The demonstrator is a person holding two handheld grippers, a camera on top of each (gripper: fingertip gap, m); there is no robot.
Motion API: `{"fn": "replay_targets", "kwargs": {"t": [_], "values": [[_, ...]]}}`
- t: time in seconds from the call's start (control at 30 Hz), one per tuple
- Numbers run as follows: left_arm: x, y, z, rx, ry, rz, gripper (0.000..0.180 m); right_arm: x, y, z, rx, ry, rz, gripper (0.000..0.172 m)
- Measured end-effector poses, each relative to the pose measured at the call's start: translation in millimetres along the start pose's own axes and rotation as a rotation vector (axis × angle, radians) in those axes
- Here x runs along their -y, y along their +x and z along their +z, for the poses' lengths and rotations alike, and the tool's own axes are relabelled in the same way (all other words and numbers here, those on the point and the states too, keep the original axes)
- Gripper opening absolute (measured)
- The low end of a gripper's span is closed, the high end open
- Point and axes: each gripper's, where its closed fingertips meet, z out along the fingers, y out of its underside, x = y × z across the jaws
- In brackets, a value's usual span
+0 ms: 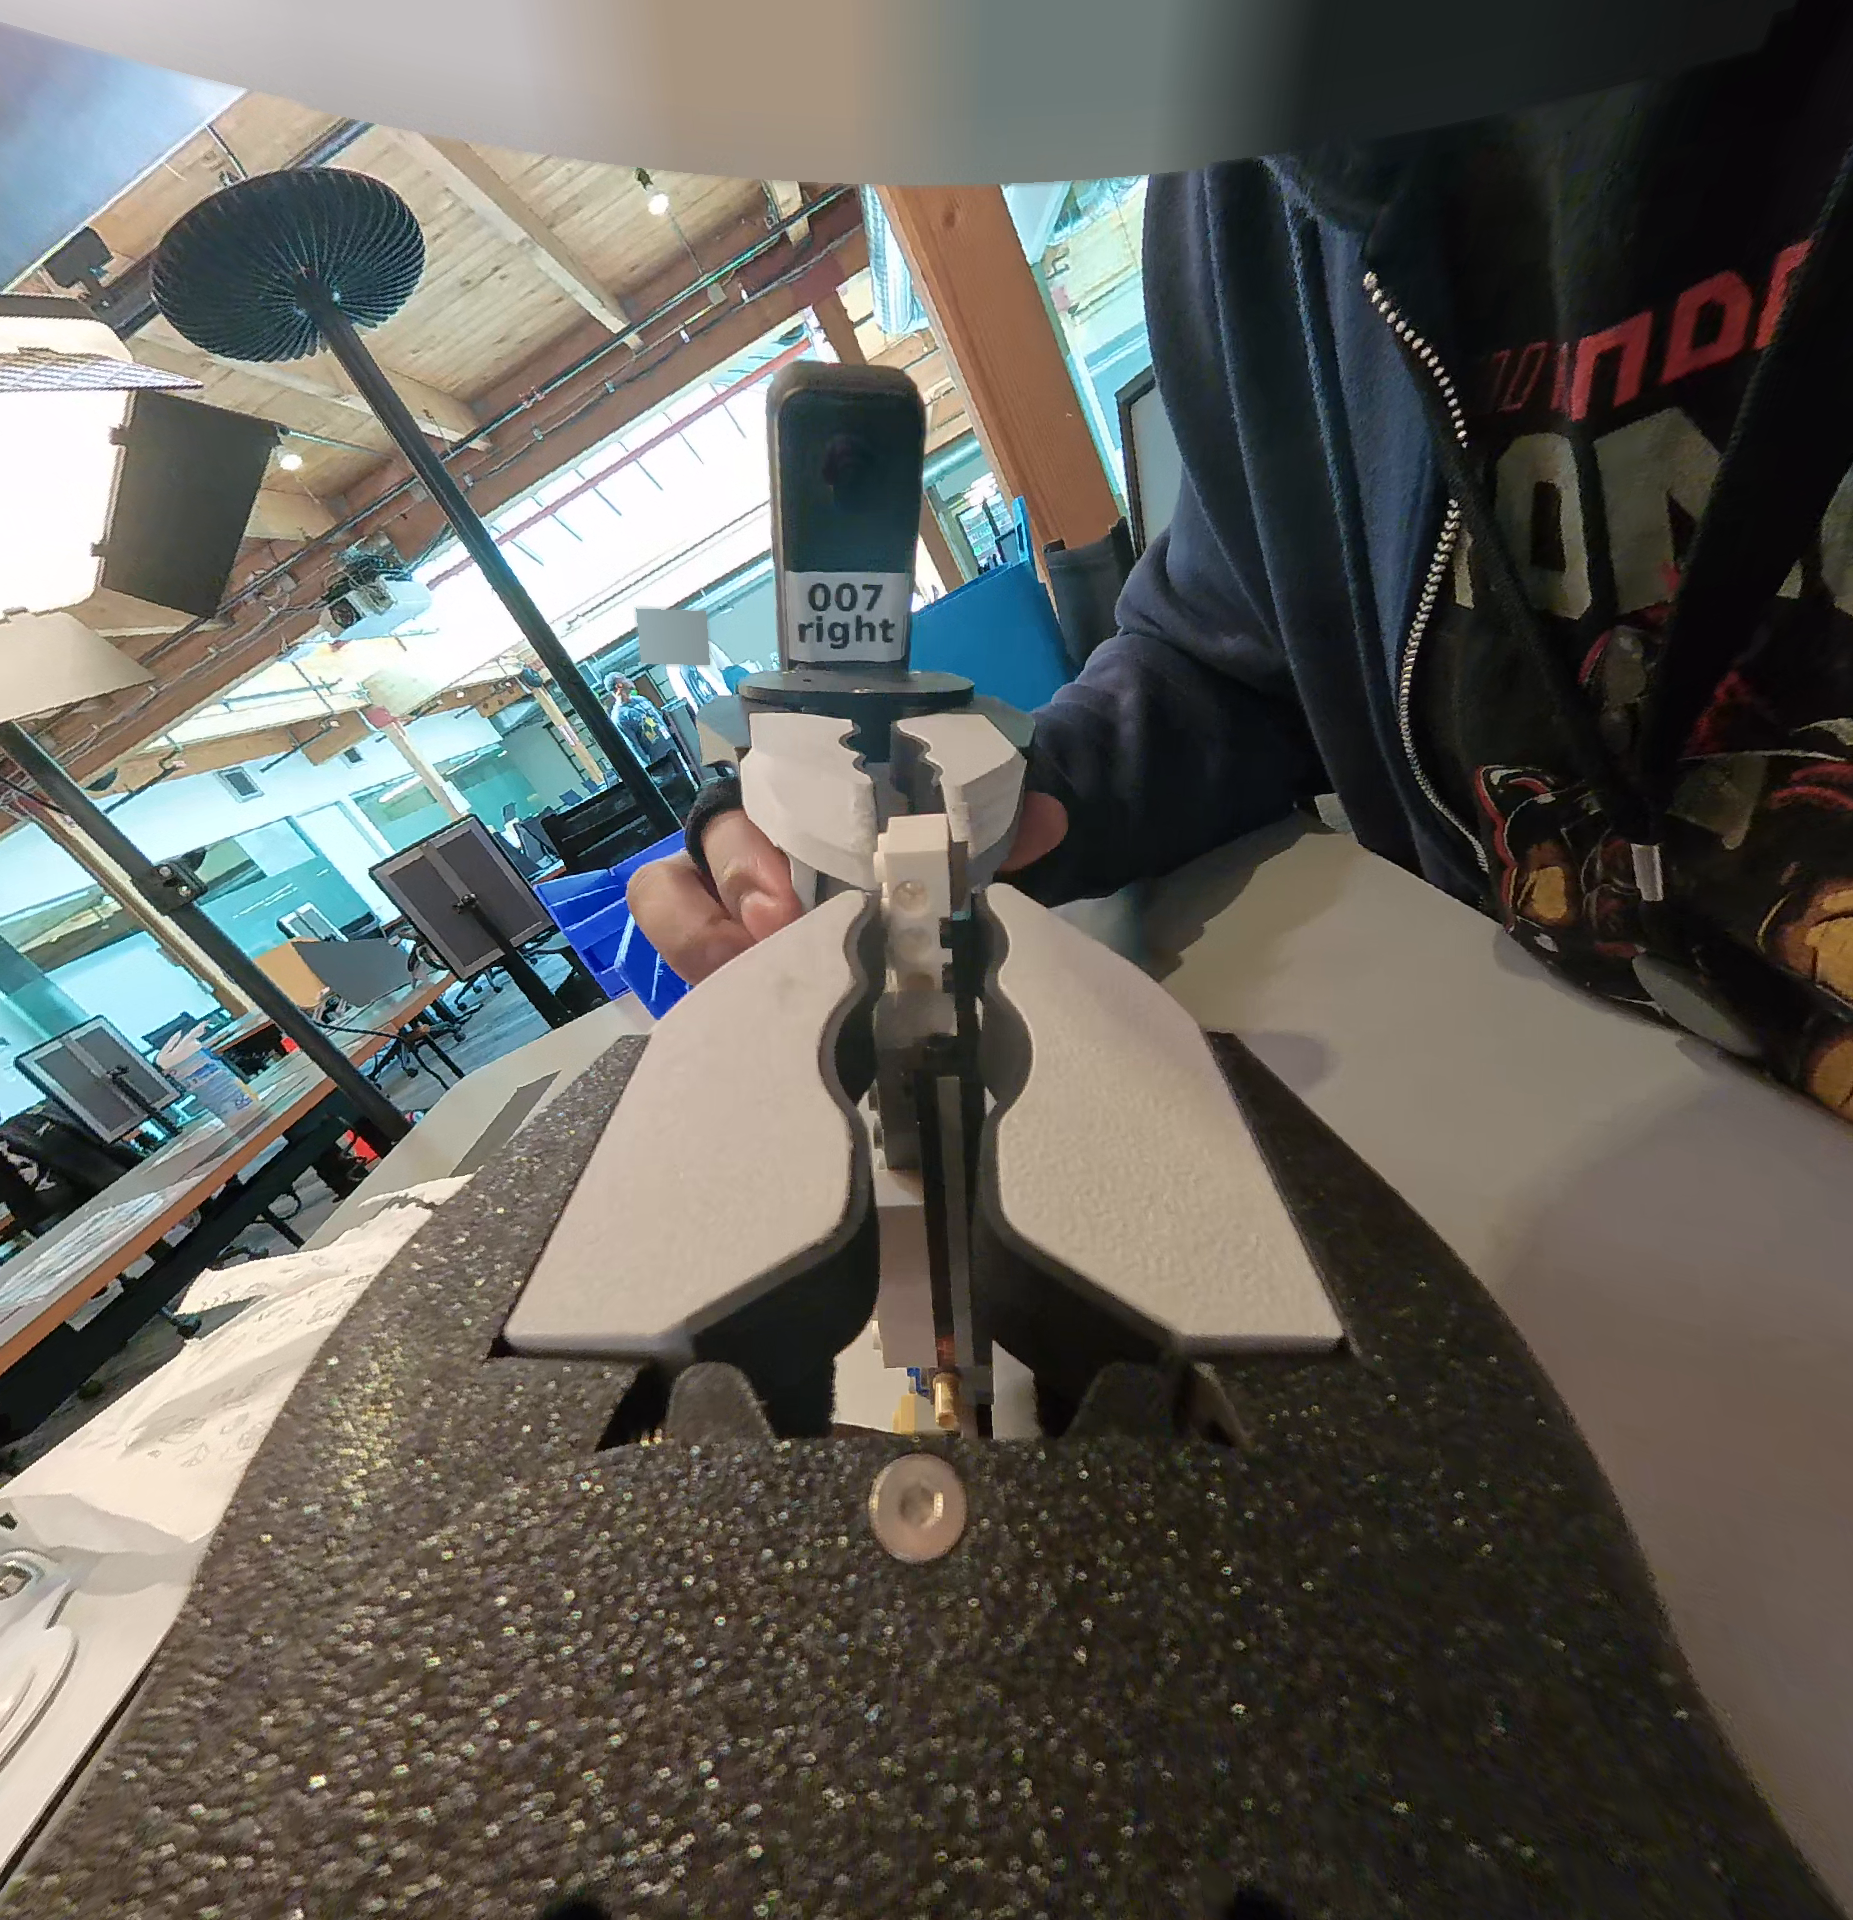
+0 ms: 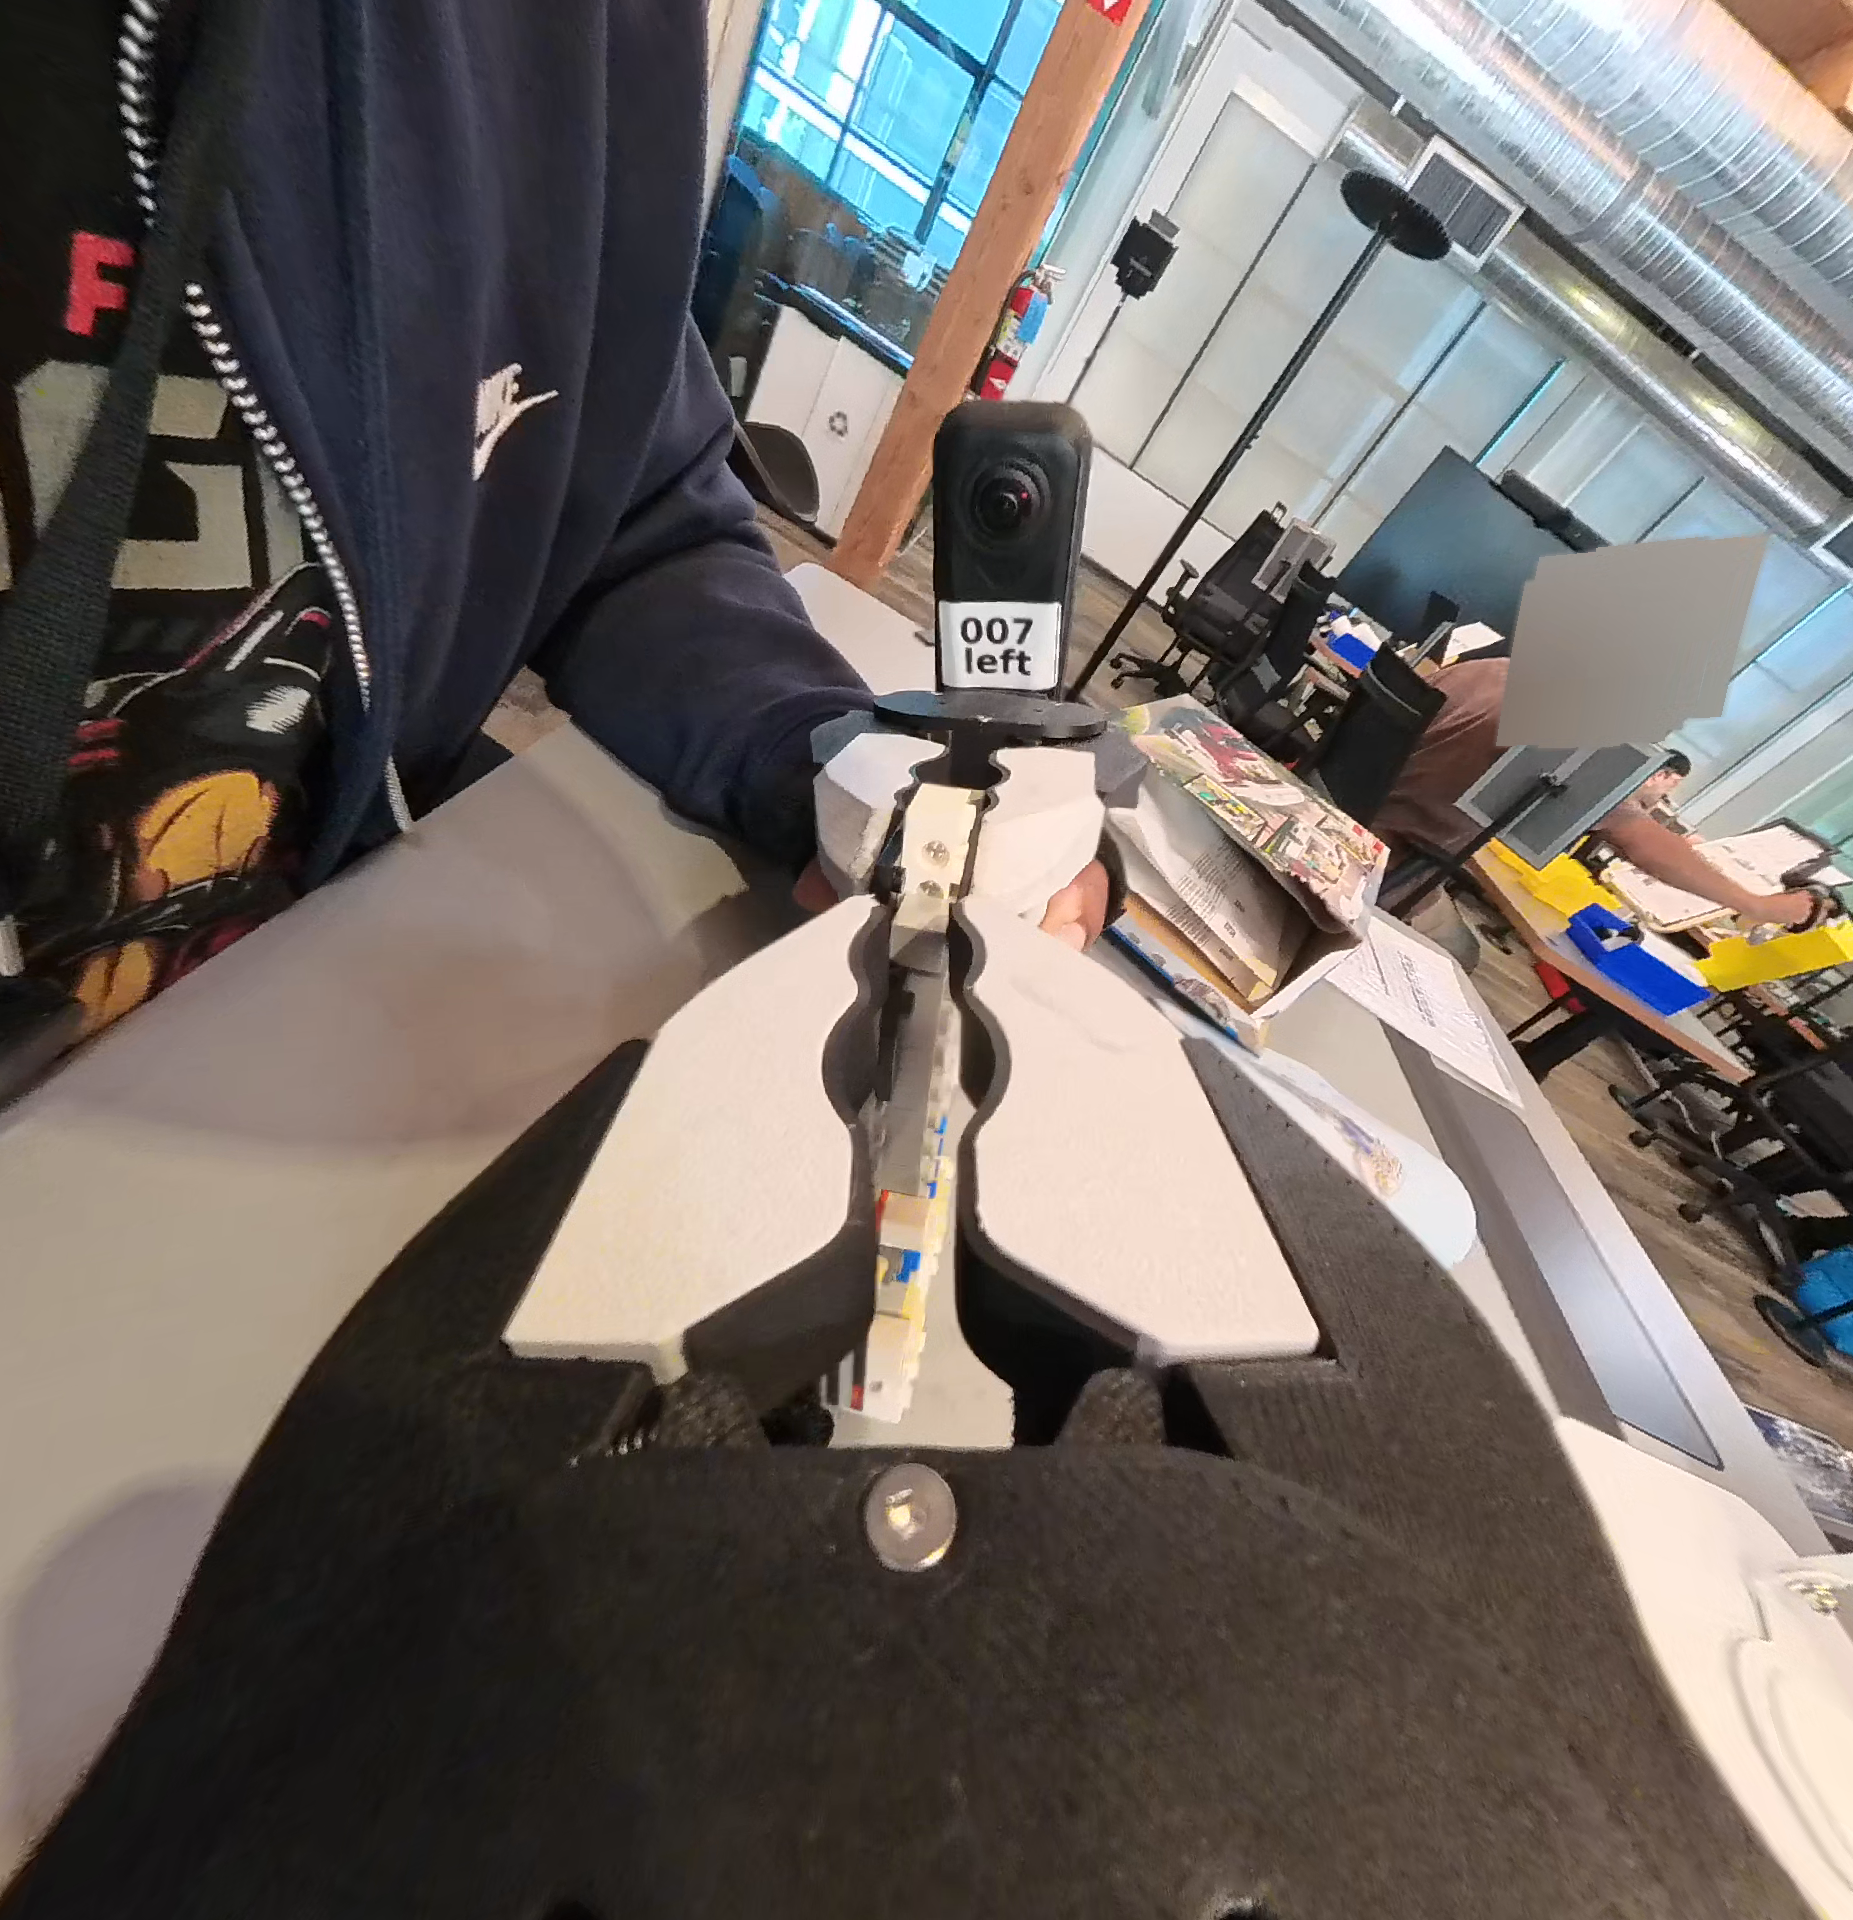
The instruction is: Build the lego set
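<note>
A long, thin brick assembly (image 1: 917, 935) of white, grey and black pieces is held above the white table (image 1: 1473, 1091), spanning both grippers. My left gripper (image 1: 927, 925) is shut on one end, and the assembly runs back between its fingers. My right gripper (image 1: 906, 810) faces it and closes on the white studded end. In the right wrist view, my right gripper (image 2: 922, 925) is shut on the assembly (image 2: 932, 873), which has yellow and blue bits farther back. My left gripper (image 2: 948, 810) grips the far end. The fingertips of the two grippers almost meet.
A person in a dark hoodie (image 1: 1421, 468) stands close behind the table. An open cardboard box of booklets (image 2: 1265, 883) and loose sheets (image 2: 1421, 997) lie on the table (image 2: 278, 1039). Crumpled paper (image 1: 174, 1403) lies near its edge. Blue bins (image 1: 600, 935) and a light stand (image 1: 434, 499) are beyond.
</note>
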Motion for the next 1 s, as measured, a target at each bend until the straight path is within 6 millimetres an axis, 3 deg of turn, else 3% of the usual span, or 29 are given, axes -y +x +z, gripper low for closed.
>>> {"fn": "replay_targets", "kwargs": {"t": [0.23,0.6,1.0], "values": [[-1.2,-0.6,0.0,0.002,-0.001,-0.008,0.015,-2.3,0.9,0.0,0.024,-0.014,0.077,0.011],[1.2,-2.5,-1.0,0.001,0.018,-0.035,0.015,-1.5,0.0,0.5,-0.002,-0.029,-0.016,0.022],[2.2,-5.6,-1.7,0.018,0.020,-0.038,0.015,0.0,4.1,2.5,-0.051,-0.028,-0.037,0.023]]}}
